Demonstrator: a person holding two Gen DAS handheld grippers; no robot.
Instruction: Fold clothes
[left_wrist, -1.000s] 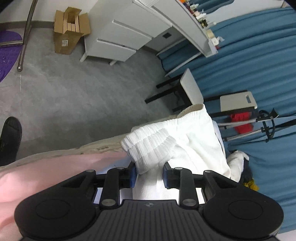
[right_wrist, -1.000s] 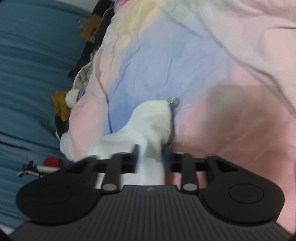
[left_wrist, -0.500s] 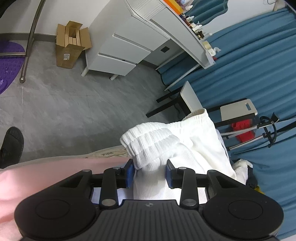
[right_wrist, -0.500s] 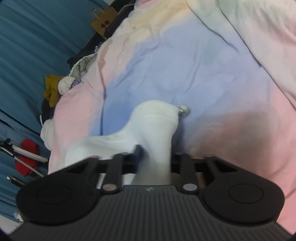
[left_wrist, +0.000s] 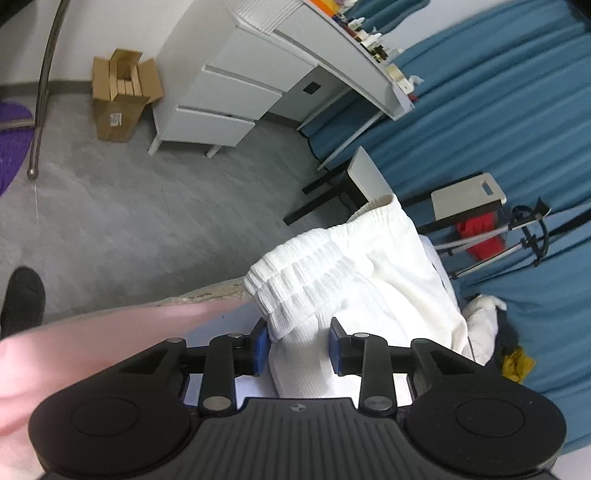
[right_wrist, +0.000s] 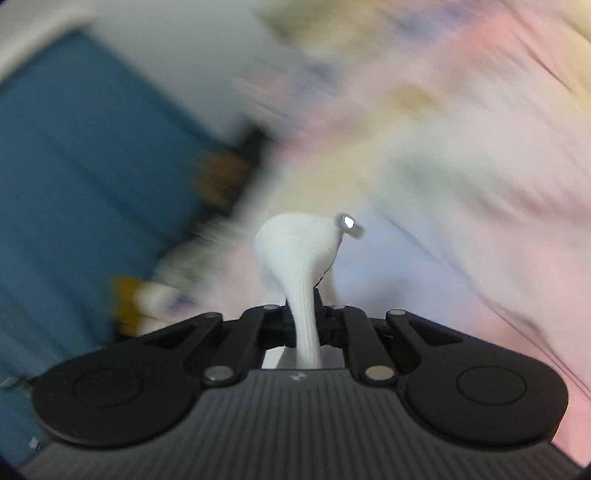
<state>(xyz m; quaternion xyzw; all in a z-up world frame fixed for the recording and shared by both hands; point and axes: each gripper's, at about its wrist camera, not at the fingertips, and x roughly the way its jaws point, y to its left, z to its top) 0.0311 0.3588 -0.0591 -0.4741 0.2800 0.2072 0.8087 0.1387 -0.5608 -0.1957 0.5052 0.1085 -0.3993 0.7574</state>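
Looking along the left gripper (left_wrist: 298, 345), the blue-padded jaws stand a little apart with the white ribbed-knit garment with an elastic waistband (left_wrist: 354, 280) bunched between them; the cloth touches the left pad, and whether the right pad presses it I cannot tell. The garment lies on the pink and pale-blue bedsheet (left_wrist: 92, 350) at the bed's edge, with open grey floor (left_wrist: 147, 214) beyond. On that floor stands an open brown cardboard box (left_wrist: 120, 99) with a small white label, too small to read, beside a white three-drawer desk (left_wrist: 236, 92). Blue curtains (left_wrist: 498, 110) close off the right side, fronted by a black-legged white stool (left_wrist: 364, 177) and a tripod (left_wrist: 524, 236). A black shoe (left_wrist: 20, 299) sits at the left edge.

The right wrist view is heavily blurred. The right gripper (right_wrist: 308, 326) has its jaws clamped on a narrow neck of the same white garment (right_wrist: 299, 240), which bulges above them, a small metal ring (right_wrist: 349, 223) at its top. Behind it spreads the pastel sheet (right_wrist: 461, 184); blue curtain (right_wrist: 74, 166) fills the left.
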